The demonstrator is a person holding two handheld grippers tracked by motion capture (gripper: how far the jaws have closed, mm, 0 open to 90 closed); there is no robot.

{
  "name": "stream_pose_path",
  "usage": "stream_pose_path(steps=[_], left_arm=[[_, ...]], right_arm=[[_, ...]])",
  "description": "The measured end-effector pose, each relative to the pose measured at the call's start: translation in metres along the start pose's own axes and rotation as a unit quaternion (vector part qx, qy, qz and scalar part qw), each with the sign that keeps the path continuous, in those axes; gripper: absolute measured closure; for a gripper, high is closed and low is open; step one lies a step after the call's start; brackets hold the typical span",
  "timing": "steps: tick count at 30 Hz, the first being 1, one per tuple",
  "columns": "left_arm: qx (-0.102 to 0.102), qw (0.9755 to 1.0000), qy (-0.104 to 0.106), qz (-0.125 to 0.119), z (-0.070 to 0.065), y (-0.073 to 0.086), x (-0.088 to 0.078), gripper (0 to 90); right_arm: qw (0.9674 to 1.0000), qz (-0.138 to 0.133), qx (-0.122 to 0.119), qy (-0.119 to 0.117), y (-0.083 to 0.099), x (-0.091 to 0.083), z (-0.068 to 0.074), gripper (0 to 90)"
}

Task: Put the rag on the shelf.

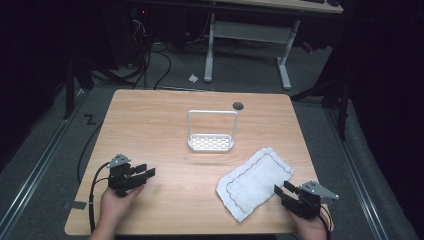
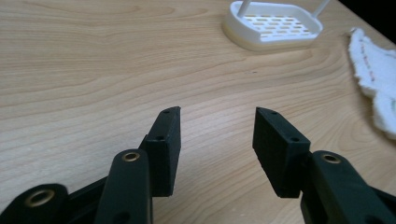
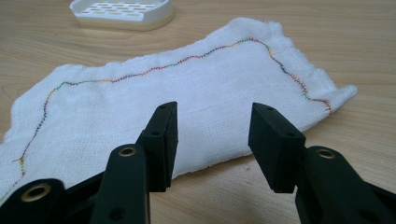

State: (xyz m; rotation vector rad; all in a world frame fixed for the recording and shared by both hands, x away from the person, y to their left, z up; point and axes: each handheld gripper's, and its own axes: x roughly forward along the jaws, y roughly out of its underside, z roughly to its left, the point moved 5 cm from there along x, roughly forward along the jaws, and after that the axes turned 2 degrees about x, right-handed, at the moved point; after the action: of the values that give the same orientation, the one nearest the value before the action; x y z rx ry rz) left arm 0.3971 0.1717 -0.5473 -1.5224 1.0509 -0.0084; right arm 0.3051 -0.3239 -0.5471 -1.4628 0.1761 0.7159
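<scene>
A white cloth [image 1: 252, 181] with a coloured stitched border lies flat on the front right of the wooden table [image 1: 165, 125]. My right gripper [image 1: 281, 190] stands open at the cloth's right edge, its jaws low over the cloth [image 3: 187, 98] with nothing between them; in the right gripper view the gripper [image 3: 215, 116] points across the cloth. A white perforated rack [image 1: 211, 142] with a tall hoop handle stands at mid-table. My left gripper [image 1: 146, 171] is open at the front left, over bare wood [image 2: 93, 70], jaws [image 2: 217, 119] empty.
In the left gripper view the rack [image 2: 273, 25] sits far ahead and the cloth's edge [image 2: 376, 65] at the right. A dark round grommet [image 1: 238, 105] is set in the table's far side. Desk legs [image 1: 285, 65] and cables lie on the floor beyond.
</scene>
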Motion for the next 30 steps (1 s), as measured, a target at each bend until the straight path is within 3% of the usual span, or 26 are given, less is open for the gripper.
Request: stream_pose_path(steps=[13,19,23,29,30], left_arm=[[-0.001,1.0,0.007,0.001,-0.009,0.003,0.007,50.5],[0.005,0.9999,0.011,0.003,-0.013,0.004,0.008,50.5],[0.003,0.9999,0.012,0.003,-0.013,0.004,0.008,51.8],[0.001,0.9999,0.014,0.004,-0.013,0.005,0.008,54.5],[0.002,0.9999,0.013,0.004,-0.013,0.005,0.008,55.1]], right_arm=[[0.9999,0.012,0.0,0.002,0.006,0.004,-0.008,52.2],[0.9999,0.009,-0.001,0.011,0.0,0.008,-0.011,52.1],[0.9999,0.008,0.0,0.015,-0.013,0.018,-0.015,63.5],[0.9988,0.029,0.012,0.037,-0.02,0.03,-0.026,76.1],[0.9973,0.048,0.022,0.051,-0.019,0.033,-0.031,84.0]])
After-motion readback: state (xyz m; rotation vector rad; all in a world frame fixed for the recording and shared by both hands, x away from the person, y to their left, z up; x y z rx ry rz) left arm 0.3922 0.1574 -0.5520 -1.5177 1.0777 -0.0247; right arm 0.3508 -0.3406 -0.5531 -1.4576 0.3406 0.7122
